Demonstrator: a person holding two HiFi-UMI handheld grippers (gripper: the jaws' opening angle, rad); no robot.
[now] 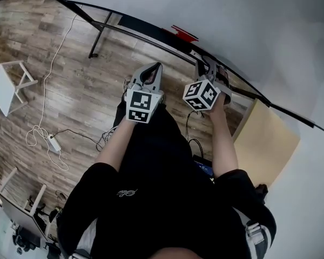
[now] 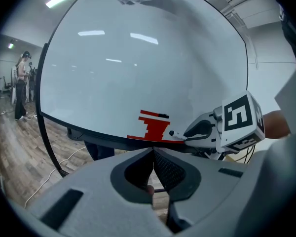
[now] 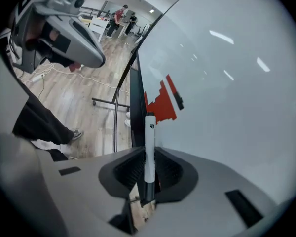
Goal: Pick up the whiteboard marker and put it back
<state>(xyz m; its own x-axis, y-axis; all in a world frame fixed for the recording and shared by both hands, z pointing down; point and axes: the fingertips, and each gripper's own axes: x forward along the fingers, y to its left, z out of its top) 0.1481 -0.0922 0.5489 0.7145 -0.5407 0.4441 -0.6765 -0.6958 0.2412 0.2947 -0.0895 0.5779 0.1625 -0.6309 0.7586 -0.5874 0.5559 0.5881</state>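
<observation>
Right gripper view: I count one marker (image 3: 150, 137), pinched between my right gripper's (image 3: 148, 151) jaws and pointing along them, near the one whiteboard (image 3: 227, 83) with its red drawing (image 3: 162, 102). My left gripper (image 2: 153, 151), second of two, is pressed together. I can't tell whether the marker tip touches the board.

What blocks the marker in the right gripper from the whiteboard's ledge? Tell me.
Nothing visible does. The whiteboard marker, clamped in the right gripper's jaws, points at the board's dark bottom ledge with open space between. The red stepped shape sits beside that path; the left gripper hangs off to the side.
</observation>
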